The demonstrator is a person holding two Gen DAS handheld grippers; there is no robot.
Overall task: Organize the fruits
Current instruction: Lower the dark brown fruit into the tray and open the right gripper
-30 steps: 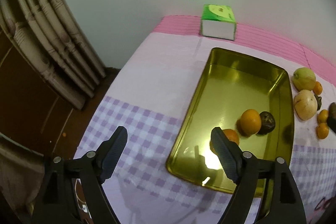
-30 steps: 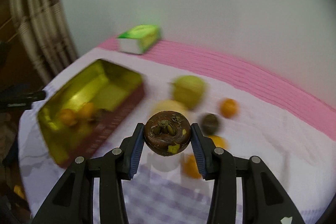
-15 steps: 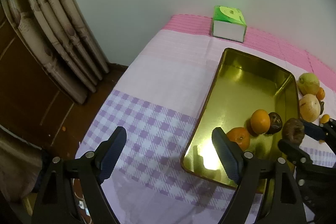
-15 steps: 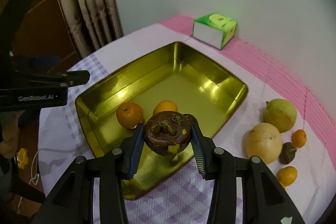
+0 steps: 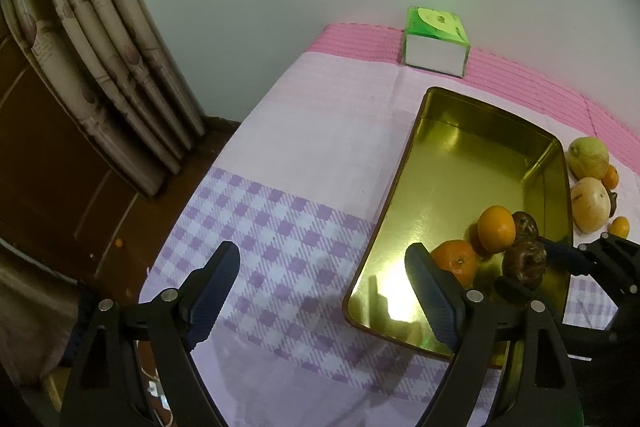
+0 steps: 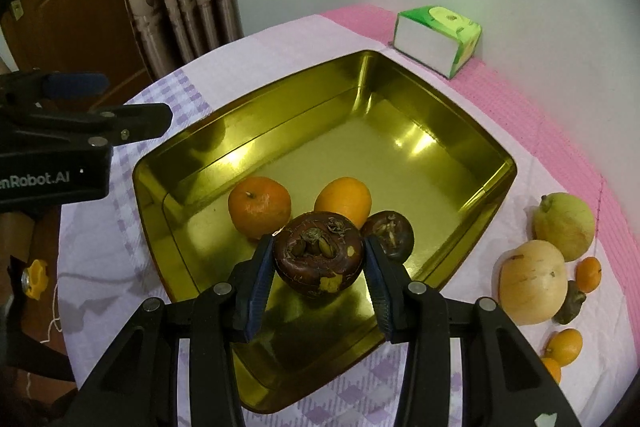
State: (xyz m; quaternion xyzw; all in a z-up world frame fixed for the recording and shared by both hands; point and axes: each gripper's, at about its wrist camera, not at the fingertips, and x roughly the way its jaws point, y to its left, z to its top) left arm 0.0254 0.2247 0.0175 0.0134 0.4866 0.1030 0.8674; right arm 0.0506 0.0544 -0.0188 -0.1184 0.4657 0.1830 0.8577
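The right tongs [image 6: 318,273] are clamped on a dark brown fruit [image 6: 318,257], held above the near end of the gold tray [image 6: 452,107]. Beneath lie two oranges [image 6: 259,206] and another dark fruit [image 6: 390,229]. The left tongs [image 5: 326,291] stand apart, empty, over the checked bench [image 5: 280,227] beside the tray.

A desk [image 6: 304,39] under a cloth, pink at the far edge and lilac-checked nearer, fills the frame. A gold tray [image 6: 472,227] sits at centre, a green-and-white box [image 6: 436,41] at upper right. At right lie a green pear [image 6: 564,227], a pale round fruit [image 6: 534,281] and small oranges [image 6: 588,273].
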